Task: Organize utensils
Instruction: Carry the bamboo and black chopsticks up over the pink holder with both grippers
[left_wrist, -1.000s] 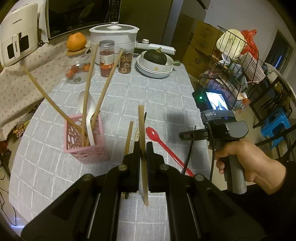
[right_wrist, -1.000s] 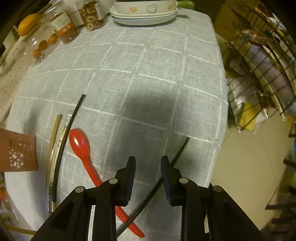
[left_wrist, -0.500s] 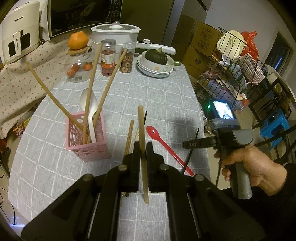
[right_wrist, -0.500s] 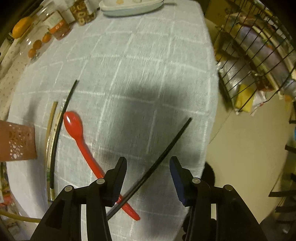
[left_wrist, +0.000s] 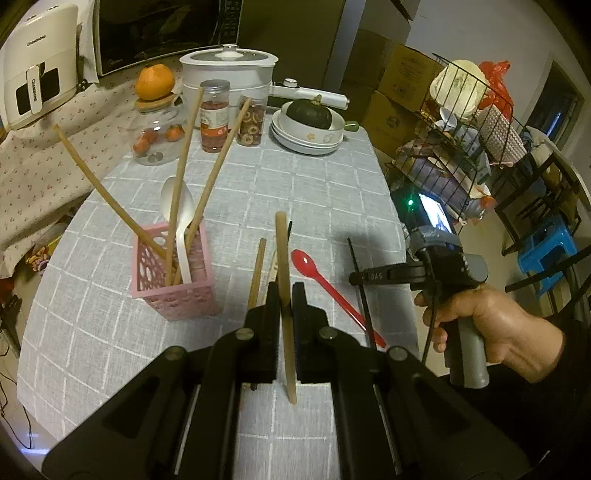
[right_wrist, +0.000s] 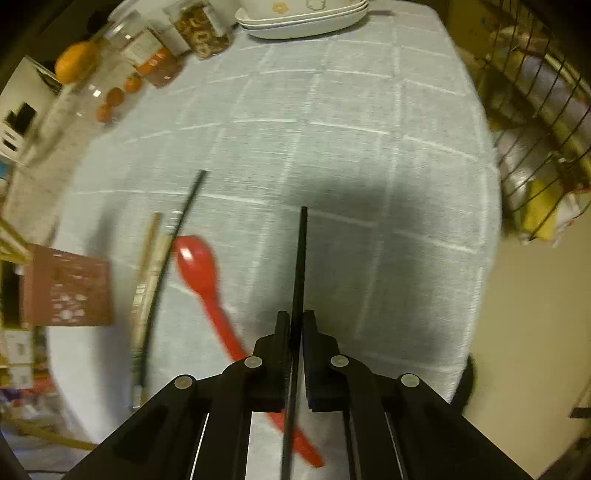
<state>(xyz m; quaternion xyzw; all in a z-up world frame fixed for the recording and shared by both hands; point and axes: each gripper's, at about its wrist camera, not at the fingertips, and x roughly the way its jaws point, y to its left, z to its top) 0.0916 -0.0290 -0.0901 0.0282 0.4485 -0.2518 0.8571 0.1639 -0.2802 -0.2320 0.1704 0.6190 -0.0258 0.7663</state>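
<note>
Now mid-pickup: left hand-held gripper (left_wrist: 284, 295) clamped on a wooden chopstick (left_wrist: 282, 258), right hand-held gripper (right_wrist: 296, 325) pinched on a black chopstick (right_wrist: 300, 266) over the surface (right_wrist: 369, 147). Next, probably: carry both to pink basket (left_wrist: 173, 291), drop in upright.

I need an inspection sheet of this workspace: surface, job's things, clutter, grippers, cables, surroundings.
Surface: table under a grey checked cloth.
Job's things: pink basket holds three wooden chopsticks and a white spoon. Red spoon, a black chopstick and a wooden chopstick lie loose on the cloth.
Clutter: jars, an orange, stacked plates with a dark squash, a white pot.
Grippers: left gripper shut on a wooden chopstick; right gripper shut on a black chopstick.
Cables: one hangs by the right hand.
Surroundings: wire rack, boxes, a blue stool.
</note>
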